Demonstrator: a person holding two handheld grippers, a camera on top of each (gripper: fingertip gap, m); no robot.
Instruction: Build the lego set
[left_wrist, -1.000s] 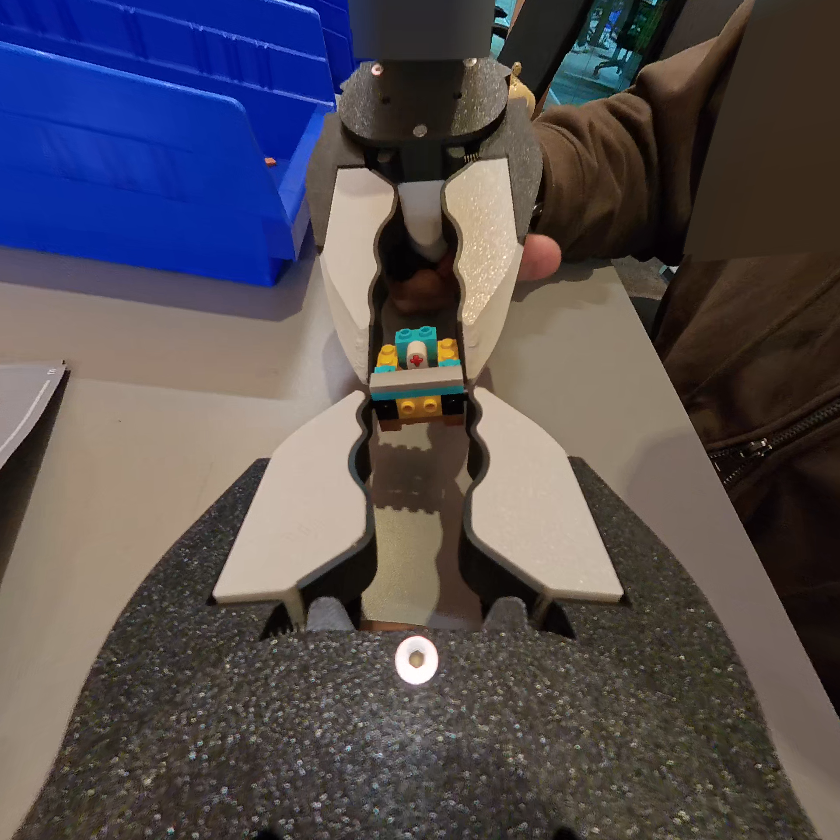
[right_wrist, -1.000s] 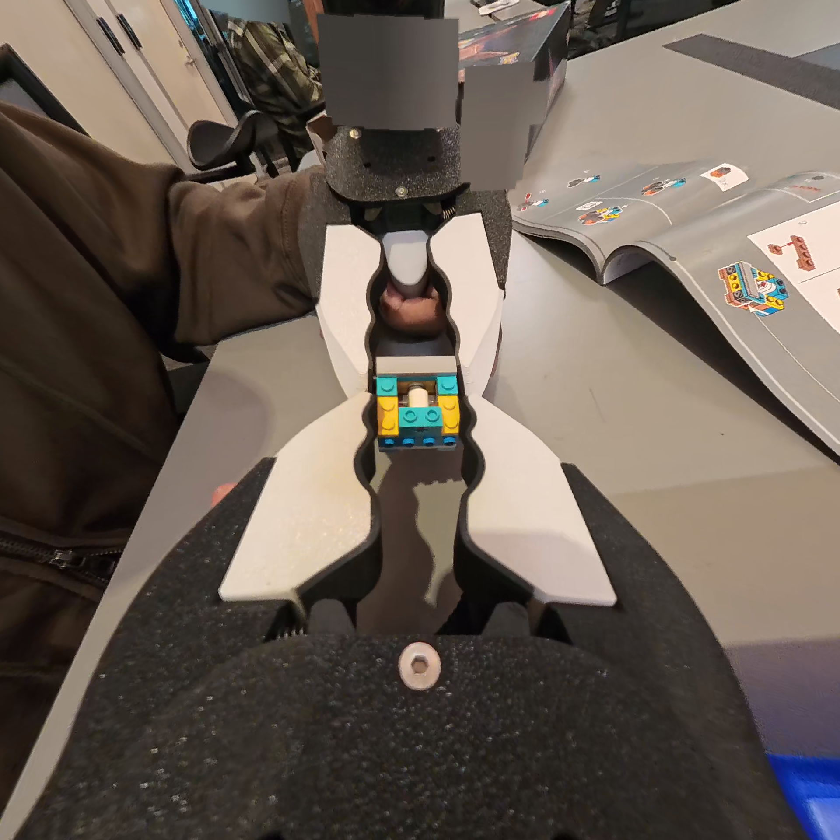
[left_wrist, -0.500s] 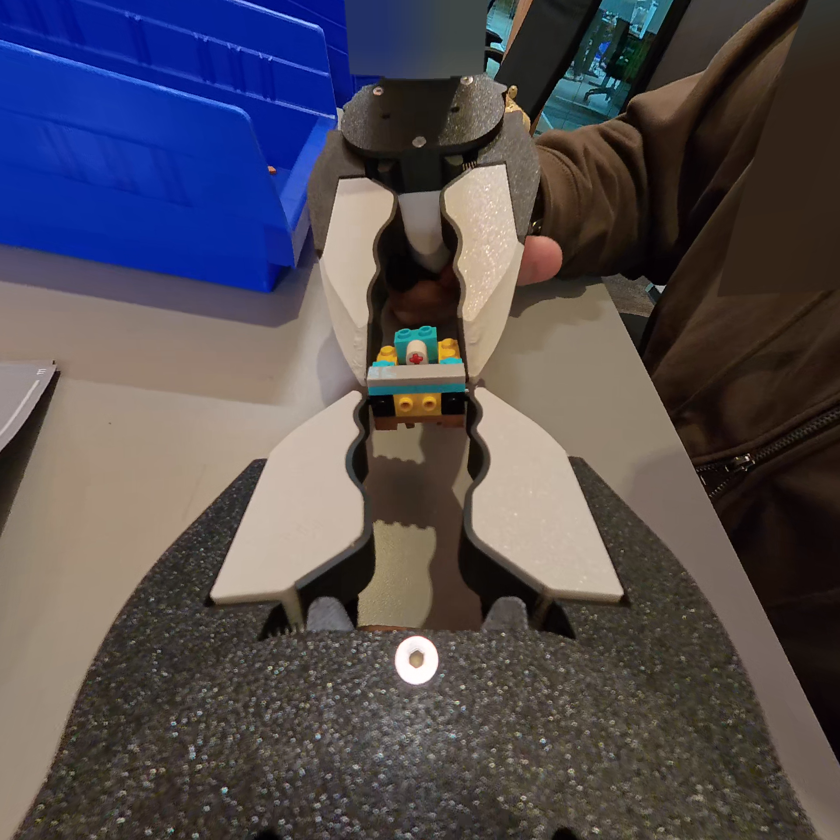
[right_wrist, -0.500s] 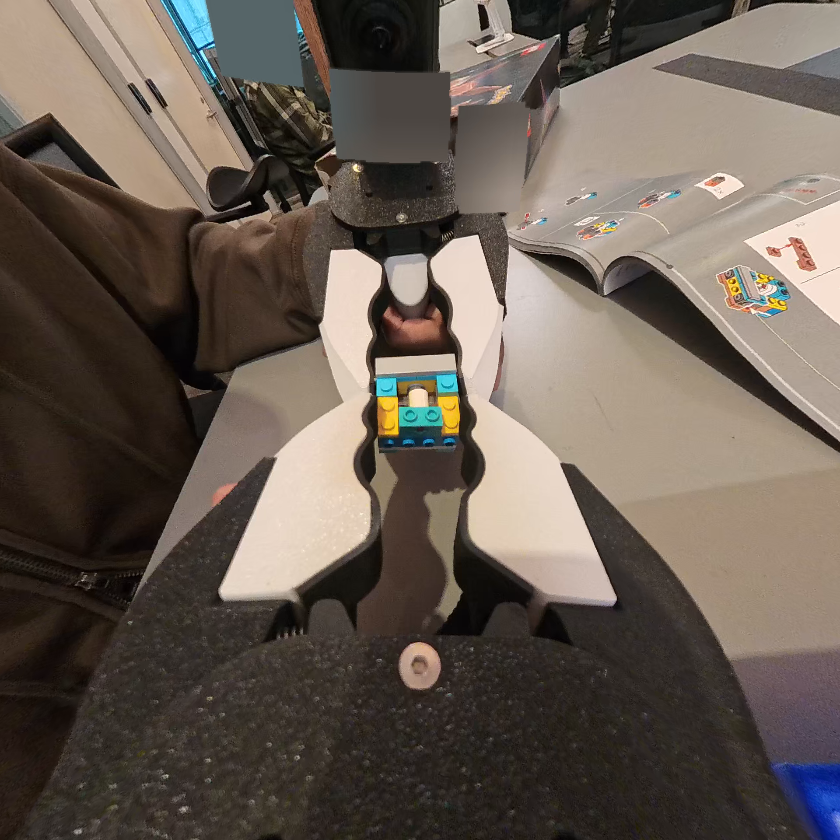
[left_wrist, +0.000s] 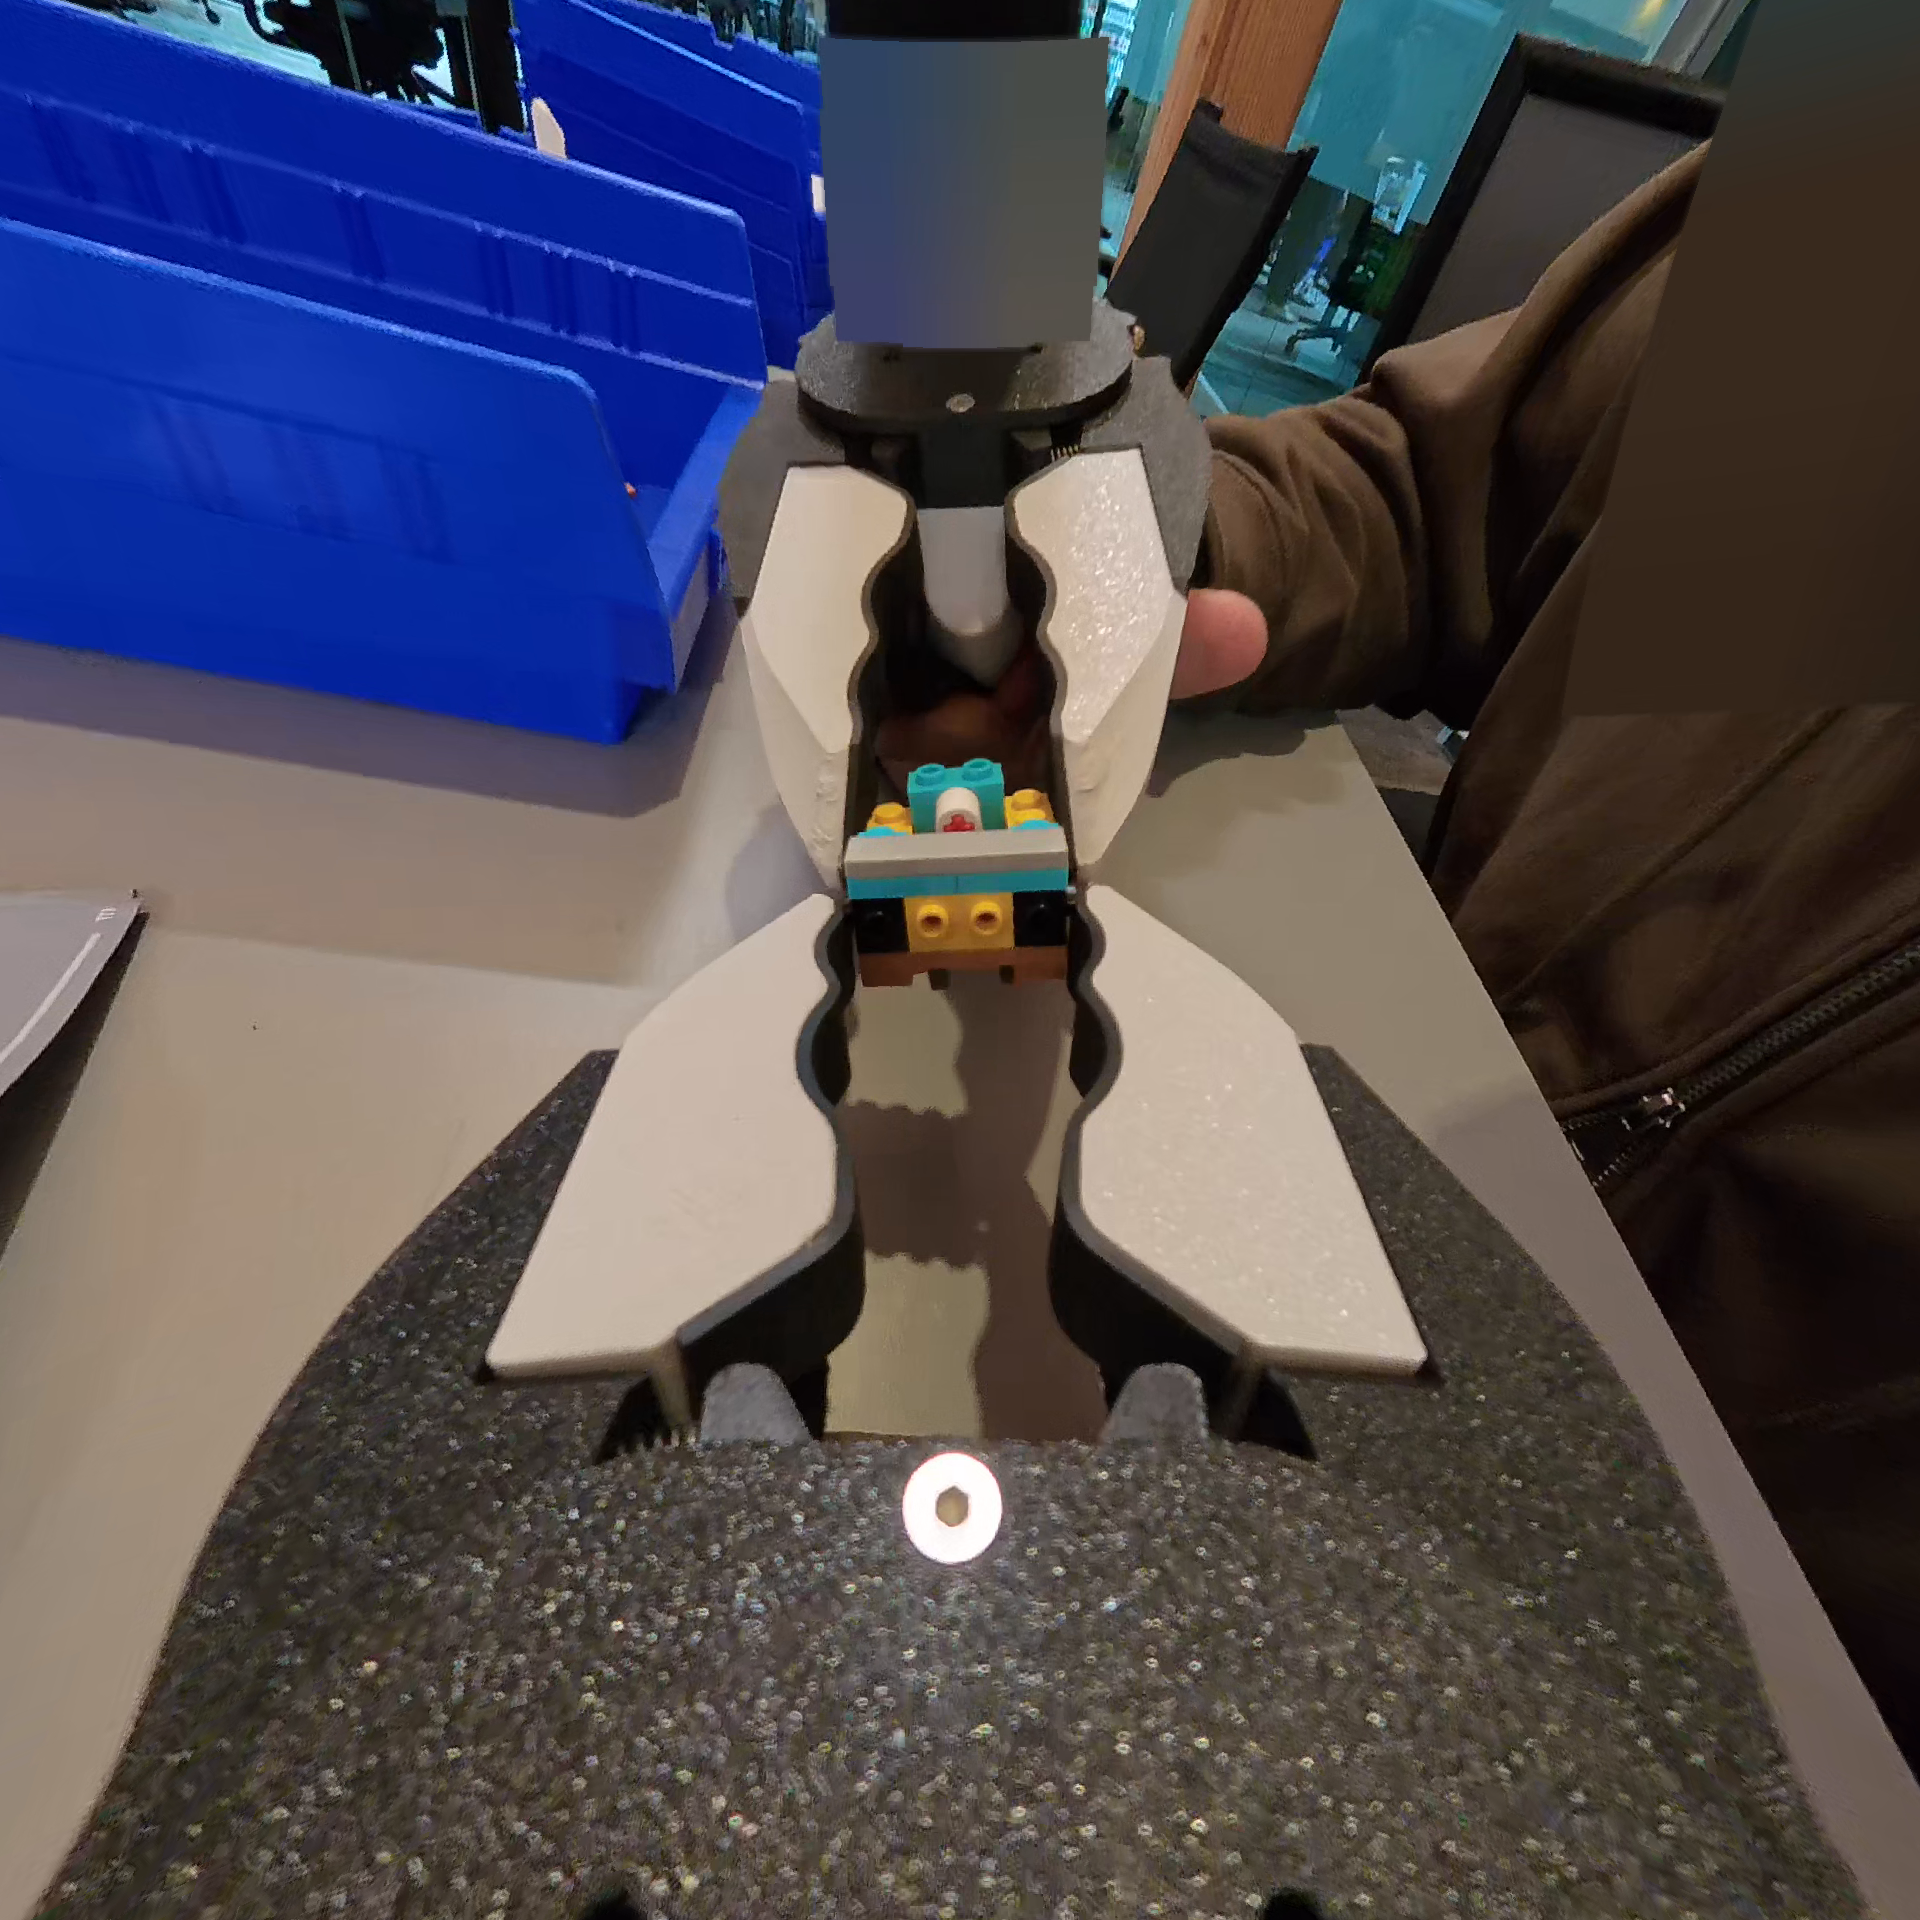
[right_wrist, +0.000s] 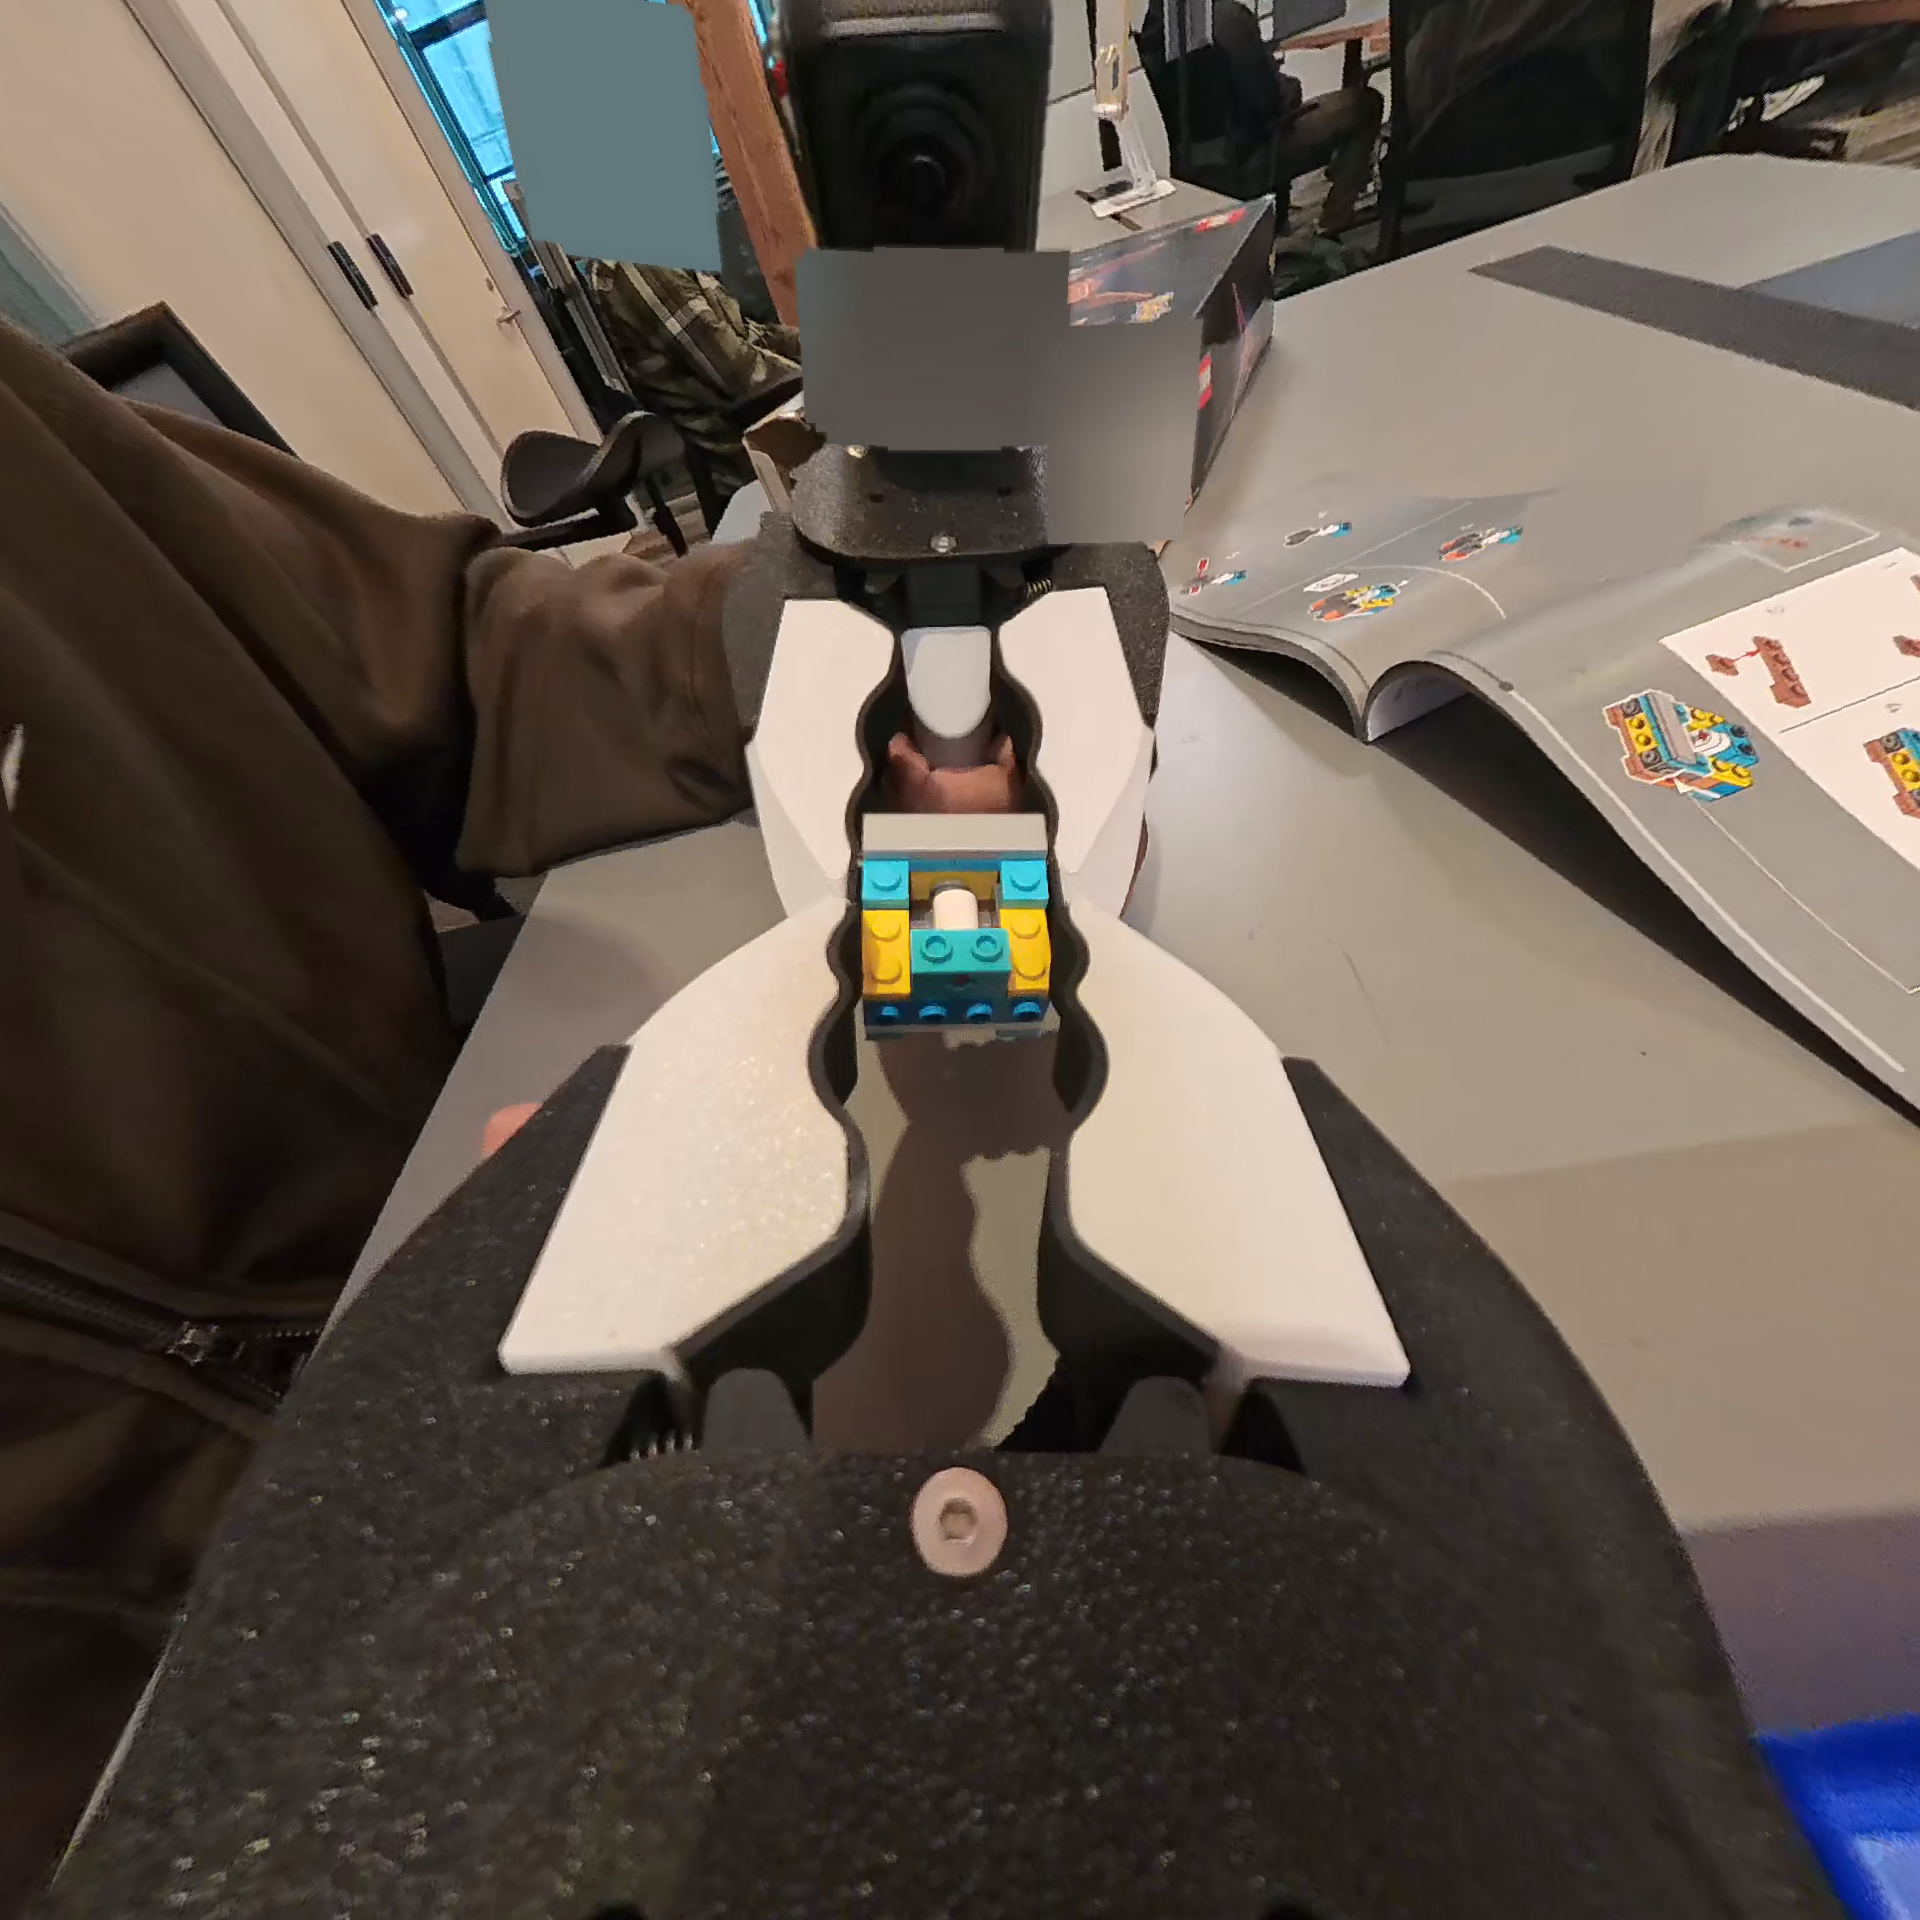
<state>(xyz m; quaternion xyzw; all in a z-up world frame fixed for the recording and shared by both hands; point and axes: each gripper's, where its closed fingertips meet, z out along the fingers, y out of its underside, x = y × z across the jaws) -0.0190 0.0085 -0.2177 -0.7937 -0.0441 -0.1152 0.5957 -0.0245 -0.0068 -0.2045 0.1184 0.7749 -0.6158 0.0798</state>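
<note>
A: Where's the lego build (left_wrist: 958, 883) right now?

B: Off the table (left_wrist: 312, 1039), pinched between both tongs nose to nose. In our left wrist view the left tongs (left_wrist: 958, 940) are closed on its near end, and the right tongs (left_wrist: 961, 821) come in from 12 o'clock, closed on the far end.

A: Why do we have both on it?

B: Looks like we're bracing it from both ends so the layers don't pop apart. Grey slope faces the left side, blue studded plate faces the right.

A: Does the right view agree?

B: Yes: right tongs (right_wrist: 956, 1013) narrow, clamped on the build's sides at the blue plate.

A: Reference?

B: Instruction booklet (right_wrist: 1558, 665) lies open at 2 o'clock of the build in the right view. We judge it's there to check the build against. Blue bins (left_wrist: 312, 416) sit at 10 o'clock in the left view.
</note>
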